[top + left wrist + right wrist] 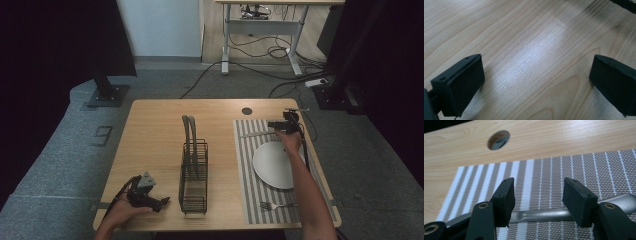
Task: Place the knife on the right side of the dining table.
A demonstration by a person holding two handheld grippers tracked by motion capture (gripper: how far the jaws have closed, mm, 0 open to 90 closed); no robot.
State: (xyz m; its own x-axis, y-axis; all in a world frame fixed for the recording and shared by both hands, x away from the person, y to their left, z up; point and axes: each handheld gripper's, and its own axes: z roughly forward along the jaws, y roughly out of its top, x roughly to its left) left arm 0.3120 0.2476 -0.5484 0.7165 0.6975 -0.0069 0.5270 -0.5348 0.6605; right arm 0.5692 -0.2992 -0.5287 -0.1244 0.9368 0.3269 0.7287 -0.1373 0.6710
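Table (155, 125), light wood, cable hole (247, 111) at far edge. Striped mat (245, 165) on right half, plate (274, 165) on it, fork (277, 205) at mat's near edge. Wire rack (194, 175) mid-table. Right gripper (537, 200) jaws apart, straddling knife (541, 215) lying on mat beyond plate, not clamped. Left gripper (536, 82) jaws wide apart over bare wood, near-left corner. No readable writing or brand anywhere.

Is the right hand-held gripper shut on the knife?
No, its jaws stand apart over the knife, which lies flat on the striped placemat.
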